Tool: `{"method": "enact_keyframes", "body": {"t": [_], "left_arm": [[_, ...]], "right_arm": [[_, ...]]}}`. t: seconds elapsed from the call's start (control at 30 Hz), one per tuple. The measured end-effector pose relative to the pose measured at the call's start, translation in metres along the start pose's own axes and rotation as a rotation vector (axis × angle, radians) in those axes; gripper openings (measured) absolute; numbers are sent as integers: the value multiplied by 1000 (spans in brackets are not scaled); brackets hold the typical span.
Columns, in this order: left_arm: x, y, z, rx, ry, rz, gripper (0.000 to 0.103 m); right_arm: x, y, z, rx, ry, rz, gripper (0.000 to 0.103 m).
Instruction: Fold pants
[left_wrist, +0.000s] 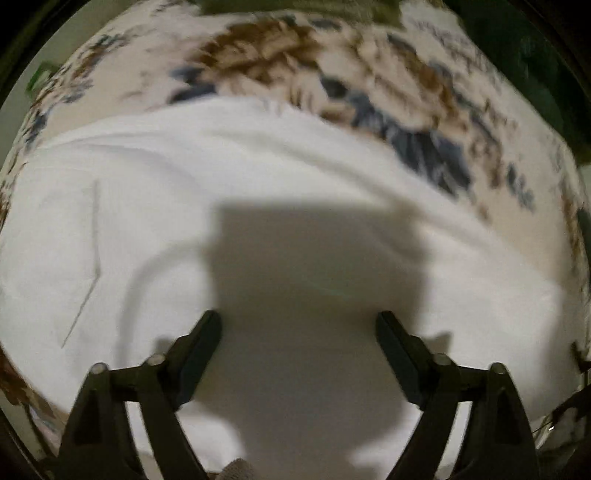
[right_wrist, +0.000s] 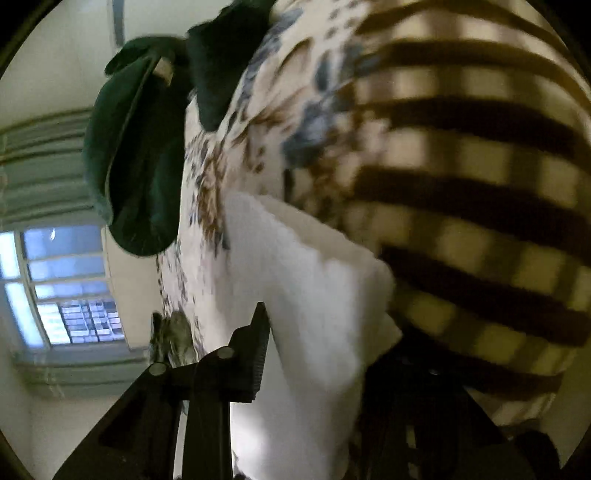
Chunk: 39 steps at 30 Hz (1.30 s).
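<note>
**White pants spread flat, fold barely begun**

In the left wrist view the white pants (left_wrist: 258, 177) are seen lying spread on a bed covered by a floral bedspread (left_wrist: 424, 96), printed in brown and blue on cream. The cloth lies mostly smooth, with a few soft wrinkles and a thin seam line toward the left. The far edge of the pants runs across the bedspread, well short of its far edge, where dark green cloth (left_wrist: 517, 55) shows at the far right corner. The left gripper (left_wrist: 298, 321) is pointed down over the pants with its jaws released and spread wide; nothing lies between them, and its shadow falls on the fabric below.

In the right wrist view an end of the pants (right_wrist: 303, 280) is seen as a thicker, layered edge, close to a brown-and-cream striped fabric (right_wrist: 480, 166) on the right. Dark green garments (right_wrist: 136, 158) lie at the far side of the bedspread, toward a window (right_wrist: 66, 288). The right gripper (right_wrist: 317, 332) is held at this end of the pants. Only one finger (right_wrist: 255, 354) shows clearly; the other is lost in shadow behind the cloth, so it cannot be told whether the fabric is clenched or merely lies between the jaws.

As a judgement, the task is at an early stage: the garment appears laid out, and perhaps doubled at one end, but no compact fold is seen. Gripping and folding over are judged to be left.
</note>
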<state>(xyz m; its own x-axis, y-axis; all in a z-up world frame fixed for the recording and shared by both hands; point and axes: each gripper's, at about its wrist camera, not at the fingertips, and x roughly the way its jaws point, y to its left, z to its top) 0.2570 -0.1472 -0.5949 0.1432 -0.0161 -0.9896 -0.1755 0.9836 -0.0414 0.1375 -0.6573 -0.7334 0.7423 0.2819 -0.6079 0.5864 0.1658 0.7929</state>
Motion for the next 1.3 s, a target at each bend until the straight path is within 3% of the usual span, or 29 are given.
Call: {"method": "enact_keyframes", "body": {"t": [0.07,0.1,0.3,0.43,0.53,0.67,0.73,0.87,1.0,1.1,1.13,1.2,1.3], "left_arm": [[11,0,3,11,14,-18,99],[14,0,5,18,19,-36,103],[15,-1,14,5,32,-28,103],[-26,15,17,-59,-2,-92,103],[-62,39,12,-96,-56,-109,103],[-108,95,-11,-134,-136,-69,103],[-116,116,-23,-156,-151,-49,103],[-115,163,-40,-203,-157,6,103],[-97,210,-55,-253,-107,68,103],[-94,237,-63,-301,-91,79,103],[-94,244,-64,-316,-92,83,103],[-99,262,-69,-350,-102,93,103],[-102,286,-73,-415,-115,95,103]], "right_arm": [[1,4,0,-1,-8,-29,9],[-2,10,-1,-13,-22,-54,9],[-28,88,-31,-143,-83,-59,8],[-47,163,-71,-307,-96,-62,8],[-44,215,-123,-468,-73,-82,8],[7,261,-210,-643,31,-110,8],[40,263,-257,-701,104,-133,8],[117,250,-347,-857,217,-232,8],[184,216,-422,-1003,329,-377,8],[210,199,-468,-1112,392,-516,27],[207,200,-480,-1125,415,-510,39],[194,208,-486,-1083,520,-403,54],[165,215,-458,-876,560,-289,57]]}}
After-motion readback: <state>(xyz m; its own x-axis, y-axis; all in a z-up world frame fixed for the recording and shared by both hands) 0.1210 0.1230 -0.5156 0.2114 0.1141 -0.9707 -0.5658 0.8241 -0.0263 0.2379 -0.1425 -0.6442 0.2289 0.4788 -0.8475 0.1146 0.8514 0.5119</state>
